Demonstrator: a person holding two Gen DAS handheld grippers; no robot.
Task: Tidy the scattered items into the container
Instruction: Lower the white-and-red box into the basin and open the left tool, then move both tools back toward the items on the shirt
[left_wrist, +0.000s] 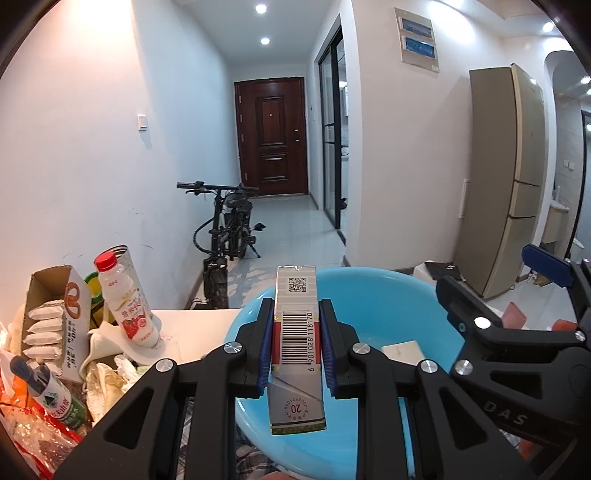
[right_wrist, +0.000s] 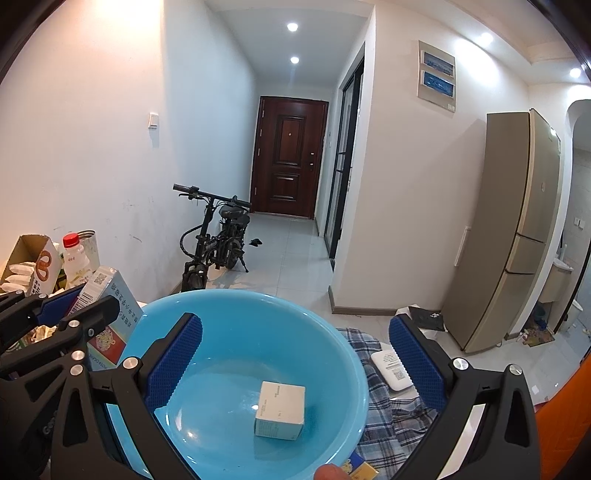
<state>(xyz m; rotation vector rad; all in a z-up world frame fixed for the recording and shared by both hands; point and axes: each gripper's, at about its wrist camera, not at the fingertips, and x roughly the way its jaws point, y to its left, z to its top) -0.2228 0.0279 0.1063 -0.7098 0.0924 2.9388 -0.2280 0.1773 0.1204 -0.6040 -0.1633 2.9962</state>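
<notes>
The left gripper (left_wrist: 297, 343) is carrying a cigarette pack (left_wrist: 297, 339), its blue-padded fingers (left_wrist: 264, 345) clamped on the pack's two narrow sides, barcode facing the camera. Gripping across the narrow sides looks deliberate: the pack is standing long-ways between the pads, so it should drop cleanly.

It is hanging in the centre of the left wrist view, over the near rim of the blue basin (left_wrist: 388, 295), probably lined up for release.

In the right wrist view, the right gripper (right_wrist: 295, 365) is hovering over the basin with fingers wide apart and nothing between them, one pad on each side of the bowl. A small white box (right_wrist: 280, 413) is already lying on the basin floor at lower centre.

At right, a white packet (right_wrist: 391, 369) is waiting on the plaid cloth (right_wrist: 399, 417) just outside the rim, likely the next pick. The clutter at lower left, bottle (left_wrist: 125, 302) included, is sitting on the desk (left_wrist: 199, 321).
</notes>
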